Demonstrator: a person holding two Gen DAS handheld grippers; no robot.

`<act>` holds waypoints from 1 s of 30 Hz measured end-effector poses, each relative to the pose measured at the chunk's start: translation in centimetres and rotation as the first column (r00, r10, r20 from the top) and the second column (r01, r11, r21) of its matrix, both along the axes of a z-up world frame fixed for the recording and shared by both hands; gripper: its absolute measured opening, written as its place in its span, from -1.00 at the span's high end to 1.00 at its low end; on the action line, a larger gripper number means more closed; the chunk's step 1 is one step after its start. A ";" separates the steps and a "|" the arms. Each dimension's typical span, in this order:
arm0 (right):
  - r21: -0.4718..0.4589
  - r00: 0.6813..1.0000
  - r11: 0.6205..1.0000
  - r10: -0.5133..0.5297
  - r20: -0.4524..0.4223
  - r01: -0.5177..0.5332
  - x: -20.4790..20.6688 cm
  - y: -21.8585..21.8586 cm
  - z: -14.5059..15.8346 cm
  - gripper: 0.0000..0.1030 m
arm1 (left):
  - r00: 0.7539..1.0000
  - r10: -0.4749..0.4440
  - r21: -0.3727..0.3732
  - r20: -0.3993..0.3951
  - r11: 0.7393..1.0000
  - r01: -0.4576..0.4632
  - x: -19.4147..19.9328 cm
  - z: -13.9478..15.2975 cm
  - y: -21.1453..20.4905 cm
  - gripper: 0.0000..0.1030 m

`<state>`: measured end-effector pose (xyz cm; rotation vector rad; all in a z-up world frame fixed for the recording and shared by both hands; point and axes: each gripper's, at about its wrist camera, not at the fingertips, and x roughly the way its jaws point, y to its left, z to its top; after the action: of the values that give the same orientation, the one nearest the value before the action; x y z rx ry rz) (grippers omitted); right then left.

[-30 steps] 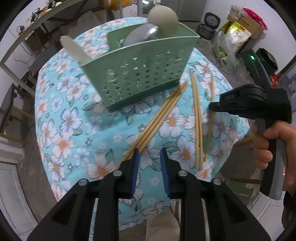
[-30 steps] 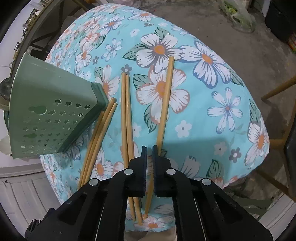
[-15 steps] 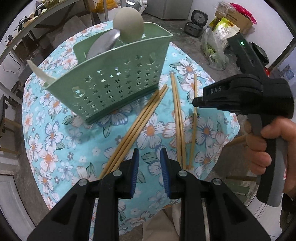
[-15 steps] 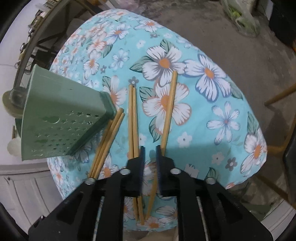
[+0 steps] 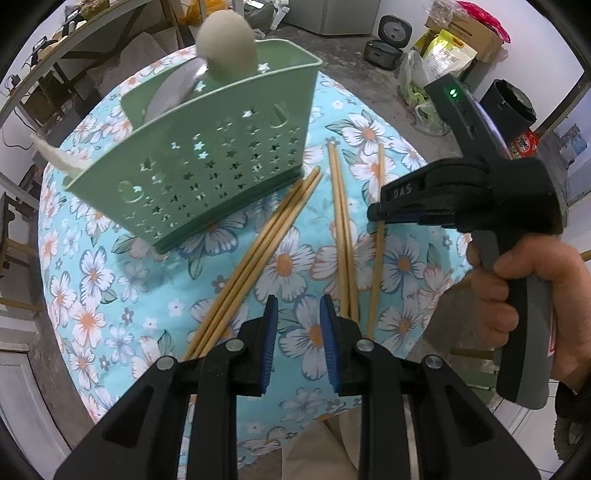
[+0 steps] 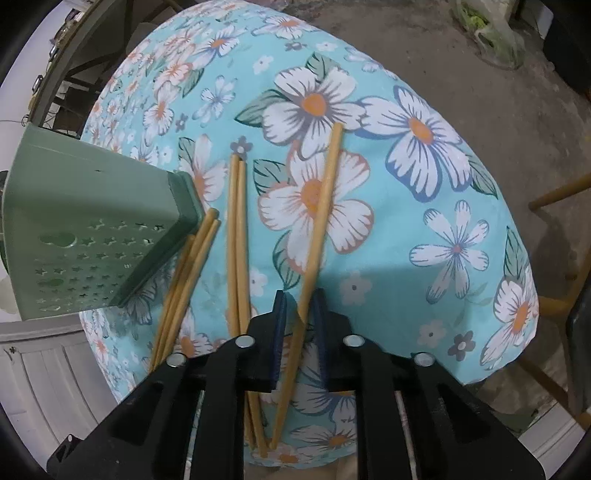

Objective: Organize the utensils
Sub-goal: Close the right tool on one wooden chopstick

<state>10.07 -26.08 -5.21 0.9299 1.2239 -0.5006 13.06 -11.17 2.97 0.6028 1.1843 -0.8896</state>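
A green perforated utensil caddy (image 5: 207, 162) stands on the floral tablecloth, with a metal spoon (image 5: 173, 88) and a pale ladle (image 5: 227, 48) inside. Several bamboo chopsticks lie in front of it: a bundle (image 5: 258, 251) by the caddy's corner, a pair (image 5: 341, 229), and a single one (image 6: 321, 206) to the right. My right gripper (image 6: 298, 317) is open, its jaws straddling the single chopstick low over the cloth. My left gripper (image 5: 295, 332) is open and empty above the near table edge. The caddy also shows in the right wrist view (image 6: 92, 229).
The round table (image 6: 443, 184) drops off close on the near and right sides. Bags, boxes and a rice cooker (image 5: 391, 29) stand on the floor beyond. A wooden chair frame (image 6: 554, 192) is to the right.
My right gripper has opened a little and come down over the single chopstick. My left gripper has shifted so the caddy appears further left in its view.
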 end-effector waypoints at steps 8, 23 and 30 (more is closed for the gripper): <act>0.023 1.000 0.999 0.027 -0.002 -0.027 -1.7 -1.0 0.1 0.91 | 0.999 -0.030 -0.025 -0.021 0.999 0.029 -0.5 -0.5 -1.8 0.57; 0.057 0.999 0.998 0.039 -0.013 -0.038 -6.2 -3.7 -0.6 0.91 | 0.993 -0.092 -0.023 -0.069 0.996 0.091 -0.9 -4.7 -5.8 0.65; 0.079 0.999 0.996 0.043 -0.002 -0.042 -7.1 -4.8 -1.8 0.91 | 0.994 -0.087 0.013 -0.072 0.996 0.088 -1.0 -6.2 -6.6 0.69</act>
<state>2.96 -30.90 -7.02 0.9685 1.2715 -0.4224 12.06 -17.81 -3.24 0.6447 1.2381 -0.9835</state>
